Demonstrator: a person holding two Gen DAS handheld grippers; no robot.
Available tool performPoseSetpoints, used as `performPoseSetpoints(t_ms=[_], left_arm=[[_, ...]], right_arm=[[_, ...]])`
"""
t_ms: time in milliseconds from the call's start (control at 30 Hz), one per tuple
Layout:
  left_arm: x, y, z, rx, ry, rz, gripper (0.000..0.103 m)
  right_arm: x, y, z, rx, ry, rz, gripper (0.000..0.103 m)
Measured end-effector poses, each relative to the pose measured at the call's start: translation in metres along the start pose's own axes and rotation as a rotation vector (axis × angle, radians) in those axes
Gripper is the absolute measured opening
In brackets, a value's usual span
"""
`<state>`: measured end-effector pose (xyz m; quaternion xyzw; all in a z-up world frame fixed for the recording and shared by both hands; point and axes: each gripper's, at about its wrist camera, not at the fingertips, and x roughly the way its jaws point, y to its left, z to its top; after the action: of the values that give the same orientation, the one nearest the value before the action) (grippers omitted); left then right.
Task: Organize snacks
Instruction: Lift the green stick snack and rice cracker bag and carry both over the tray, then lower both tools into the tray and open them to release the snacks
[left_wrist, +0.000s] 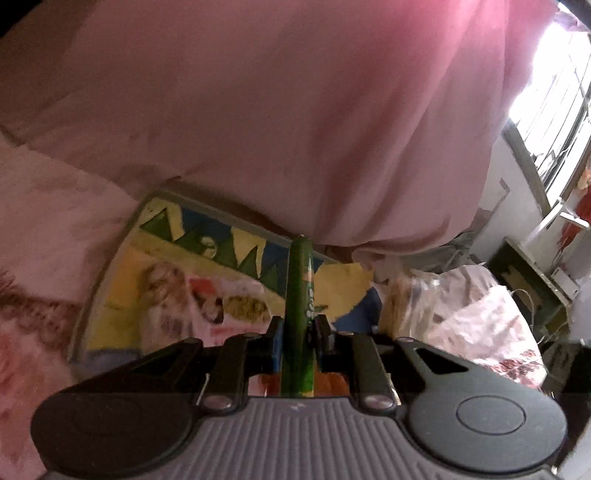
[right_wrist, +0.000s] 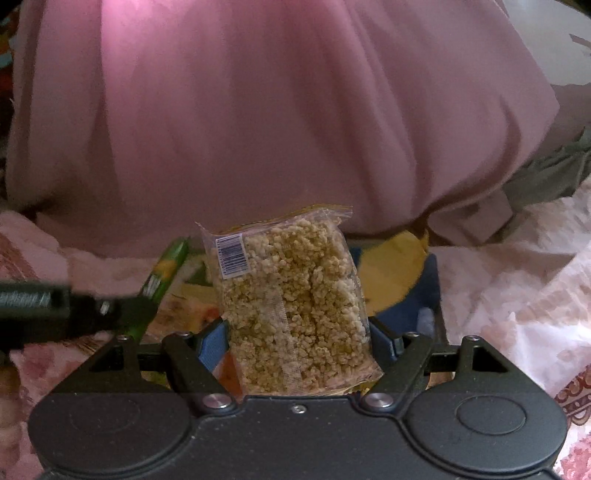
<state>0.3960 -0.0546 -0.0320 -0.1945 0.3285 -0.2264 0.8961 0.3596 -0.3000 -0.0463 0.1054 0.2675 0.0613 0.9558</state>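
Support surface is a bed covered with a pink floral bedsheet (right_wrist: 509, 280), creased and rumpled. Lying directly on it is a flat, brightly printed snack box (left_wrist: 207, 280) in yellow, blue and green with food pictures on its face; in the right wrist view the same box (right_wrist: 391, 266) shows behind the held packet. To the right of the box in the left wrist view, clear plastic packets (left_wrist: 413, 299) rest on the sheet, contents too blurred to identify.

Snack packet (right_wrist: 295, 306) above tray (right_wrist: 428, 288)
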Motion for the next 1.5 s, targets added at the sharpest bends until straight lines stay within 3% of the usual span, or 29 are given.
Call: performPoseSetpoints(t_ms=[300, 667, 867, 1033, 1233, 1400, 1500], left_arm=[[0.057, 0.007, 0.002, -0.011, 0.049, 0.081, 0.018], [0.074, 0.005, -0.008, 0.053, 0.098, 0.165, 0.018], [0.079, 0.001, -0.011, 0.054, 0.112, 0.189, 0.02], [0.069, 0.005, -0.005, -0.004, 0.112, 0.165, 0.033], [0.039, -0.003, 0.001, 0.016, 0.055, 0.181, 0.057], [0.002, -0.021, 0.004, 0.086, -0.037, 0.212, 0.088], [-0.025, -0.035, 0.002, 0.121, -0.106, 0.23, 0.1]], right_arm=[[0.028, -0.007, -0.004, 0.002, 0.038, -0.056, 0.078], [0.04, -0.006, -0.011, -0.061, 0.066, -0.077, 0.077], [0.036, -0.007, -0.008, -0.056, 0.069, -0.078, 0.083], [0.021, -0.001, -0.003, -0.091, 0.04, -0.087, 0.09], [-0.01, 0.0, 0.009, -0.04, -0.012, -0.094, 0.098], [-0.05, -0.003, 0.02, 0.011, -0.09, -0.088, 0.102], [-0.075, -0.001, 0.024, 0.008, -0.13, -0.086, 0.102]])
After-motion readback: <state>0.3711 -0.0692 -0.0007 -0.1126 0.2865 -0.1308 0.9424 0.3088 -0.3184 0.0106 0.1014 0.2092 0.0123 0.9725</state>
